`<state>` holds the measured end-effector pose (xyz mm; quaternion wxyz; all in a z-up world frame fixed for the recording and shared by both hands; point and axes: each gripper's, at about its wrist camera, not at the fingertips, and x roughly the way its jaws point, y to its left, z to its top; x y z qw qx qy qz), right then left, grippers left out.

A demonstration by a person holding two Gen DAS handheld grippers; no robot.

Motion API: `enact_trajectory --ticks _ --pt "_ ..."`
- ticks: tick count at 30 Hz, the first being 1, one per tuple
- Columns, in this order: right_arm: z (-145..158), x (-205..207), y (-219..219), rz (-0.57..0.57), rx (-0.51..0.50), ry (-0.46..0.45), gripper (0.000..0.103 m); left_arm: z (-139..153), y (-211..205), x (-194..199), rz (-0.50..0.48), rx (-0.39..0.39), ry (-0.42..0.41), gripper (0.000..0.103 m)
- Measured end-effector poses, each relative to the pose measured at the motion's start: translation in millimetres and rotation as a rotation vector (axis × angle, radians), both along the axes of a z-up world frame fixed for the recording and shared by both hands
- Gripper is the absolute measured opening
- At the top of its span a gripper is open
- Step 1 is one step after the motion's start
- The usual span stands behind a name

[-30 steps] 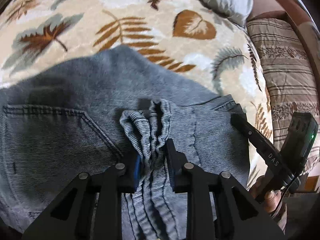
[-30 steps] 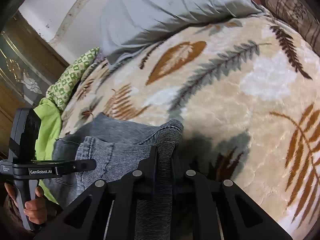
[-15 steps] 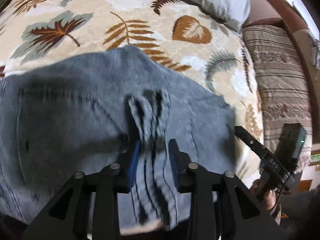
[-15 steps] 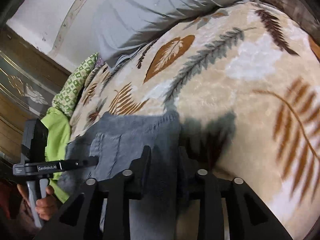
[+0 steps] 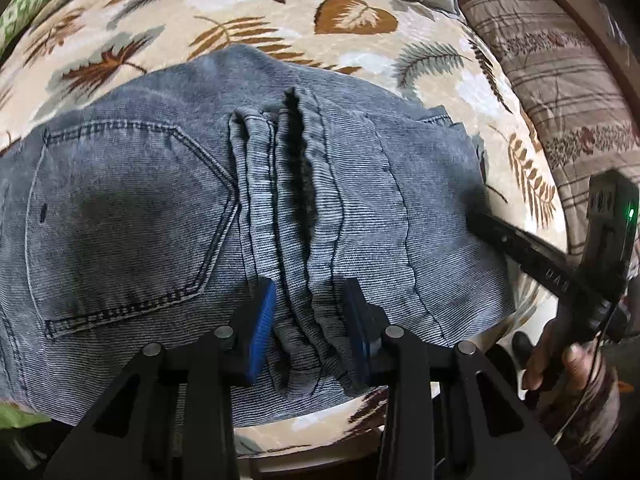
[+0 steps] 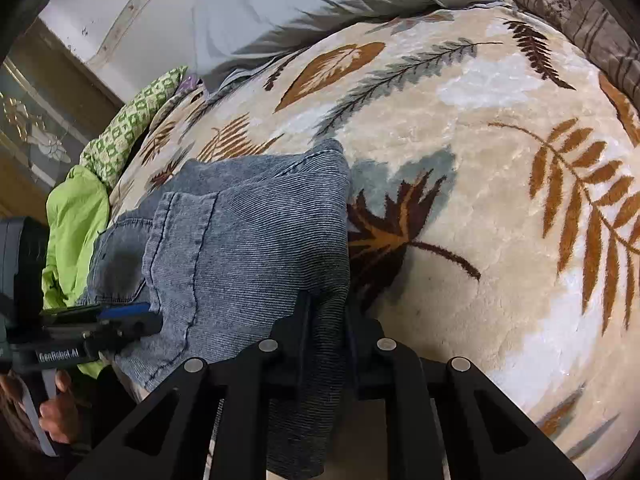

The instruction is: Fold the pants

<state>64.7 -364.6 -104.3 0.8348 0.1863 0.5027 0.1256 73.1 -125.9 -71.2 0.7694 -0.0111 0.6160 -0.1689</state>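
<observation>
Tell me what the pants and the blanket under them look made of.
Pants: faded grey-blue denim, going by the fine ribbed weave, contrast stitching and patch pocket. Blanket: probably plush fleece, matte with a slight sheen; its cream pile with printed leaves looks soft and crushed.

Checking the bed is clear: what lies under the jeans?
Under the jeans shows the leaf-print blanket; green fabric pokes out at one edge. Anything beneath their middle is covered.
</observation>
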Motion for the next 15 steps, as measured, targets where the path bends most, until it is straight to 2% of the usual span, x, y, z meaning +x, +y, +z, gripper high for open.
enact_trajectory --ticks 2,5,8,12,15 --pt "6.3 -1.3 -2.2 -0.007 0.018 0.004 0.02 2.5 5.7 2.3 0.017 -0.019 0.021 0.033" --pt "22.8 -13.7 -8.8 -0.016 0.049 -0.023 0.02 12.2 15.0 -1.2 0.041 -0.06 0.046 0.033" --pt "42.2 -32.8 -9.1 0.014 0.09 -0.08 0.02 25.9 19.9 -13.9 0.029 -0.086 0.013 0.033" --pt "48.5 -53.0 2.1 0.071 0.108 -0.102 0.02 28.2 12.8 -26.4 -0.017 -0.079 -0.017 0.033" --pt "30.7 -58.1 9.8 0.079 0.075 -0.061 0.02 17.2 2.2 -31.1 -0.058 -0.009 -0.036 0.034"
